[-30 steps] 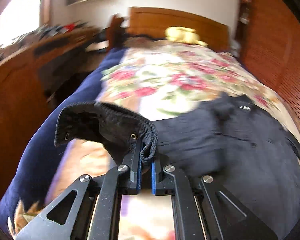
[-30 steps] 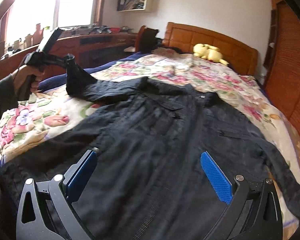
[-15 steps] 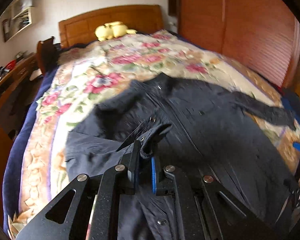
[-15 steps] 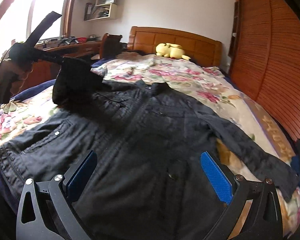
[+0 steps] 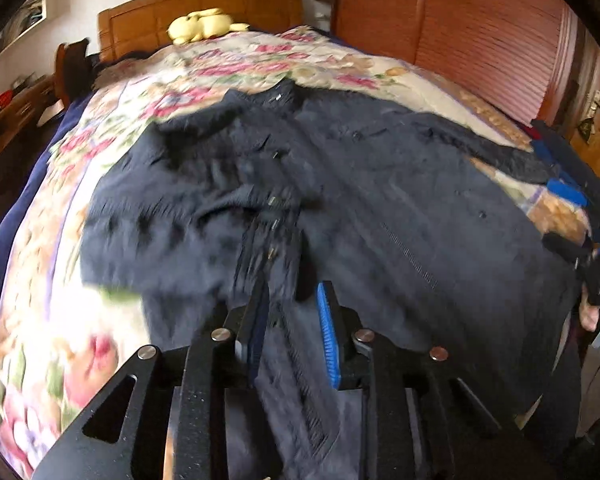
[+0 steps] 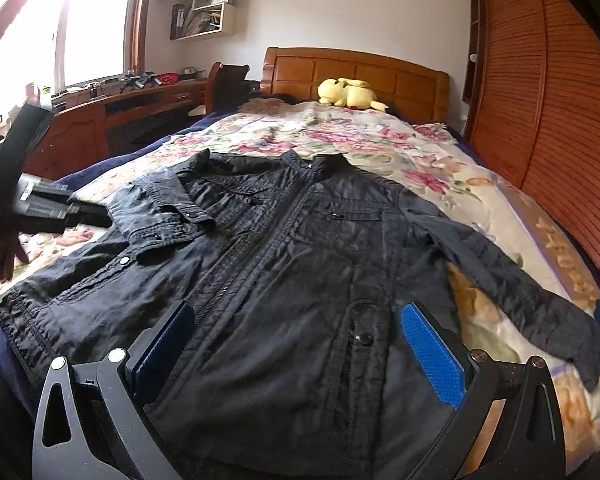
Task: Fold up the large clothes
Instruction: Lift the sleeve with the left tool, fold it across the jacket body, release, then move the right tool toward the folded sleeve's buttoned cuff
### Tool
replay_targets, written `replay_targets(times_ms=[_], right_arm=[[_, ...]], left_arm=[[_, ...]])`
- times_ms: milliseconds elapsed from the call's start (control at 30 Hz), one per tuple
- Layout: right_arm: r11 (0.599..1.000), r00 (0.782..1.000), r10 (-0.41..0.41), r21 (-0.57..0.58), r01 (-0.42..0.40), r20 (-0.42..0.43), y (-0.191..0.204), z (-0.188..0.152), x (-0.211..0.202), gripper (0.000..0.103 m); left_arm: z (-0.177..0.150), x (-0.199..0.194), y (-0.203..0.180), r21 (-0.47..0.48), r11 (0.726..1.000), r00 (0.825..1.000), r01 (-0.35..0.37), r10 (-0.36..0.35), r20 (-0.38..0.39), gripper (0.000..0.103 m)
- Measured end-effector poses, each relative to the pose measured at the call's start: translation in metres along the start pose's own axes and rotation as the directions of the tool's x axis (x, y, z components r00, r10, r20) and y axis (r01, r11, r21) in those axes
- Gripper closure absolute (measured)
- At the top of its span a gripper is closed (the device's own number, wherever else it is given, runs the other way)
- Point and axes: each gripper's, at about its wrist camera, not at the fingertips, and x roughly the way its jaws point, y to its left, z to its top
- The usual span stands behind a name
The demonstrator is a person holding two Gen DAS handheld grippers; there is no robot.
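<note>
At the lower frame the right gripper (image 6: 296, 352) was held spread wide and the left gripper (image 5: 292, 332) parted, above the dark jacket (image 6: 300, 264), laid lengthwise on the floral bedspread (image 6: 380, 140), collar toward the upper-frame headboard (image 6: 356, 68).

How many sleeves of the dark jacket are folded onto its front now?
1. The left sleeve lies across the jacket chest; the right sleeve lies stretched out on the floral bedspread.

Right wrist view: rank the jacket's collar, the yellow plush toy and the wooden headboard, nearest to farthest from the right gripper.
1. Jacket's collar, mid-bed, straight ahead of the right gripper.
2. Yellow plush toy, at the head of the bed.
3. Wooden headboard, just behind the toy, against the wall.
</note>
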Motion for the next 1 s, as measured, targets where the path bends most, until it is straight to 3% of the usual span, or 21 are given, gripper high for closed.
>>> replay_targets(times_ms=[100,300,767,1000], right_arm=[[1.000,1.000,0.016,-0.008,-0.016,-0.007,0.002,0.004,0.006,0.000],[0.999,0.999,0.039,-0.037,-0.040,-0.017,0.014,0.012,0.018,0.000],[0.986,0.995,0.085,-0.136,-0.092,-0.056,0.056,0.024,0.049,0.000],[0.982,0.994,0.086,-0.165,-0.097,-0.073,0.061,0.025,0.056,0.000]], left_arm=[[-0.023,-0.003,0.004,0.021,0.997,0.997,-0.070,0.070,-0.012,0.077],[-0.057,-0.008,0.026,-0.022,0.991,0.990,-0.135,0.134,-0.048,0.076],[-0.088,-0.007,0.094,-0.214,0.958,0.980,-0.189,0.170,-0.103,0.076],[-0.102,0.009,0.099,-0.221,0.967,0.986,-0.127,0.099,-0.133,0.076]])
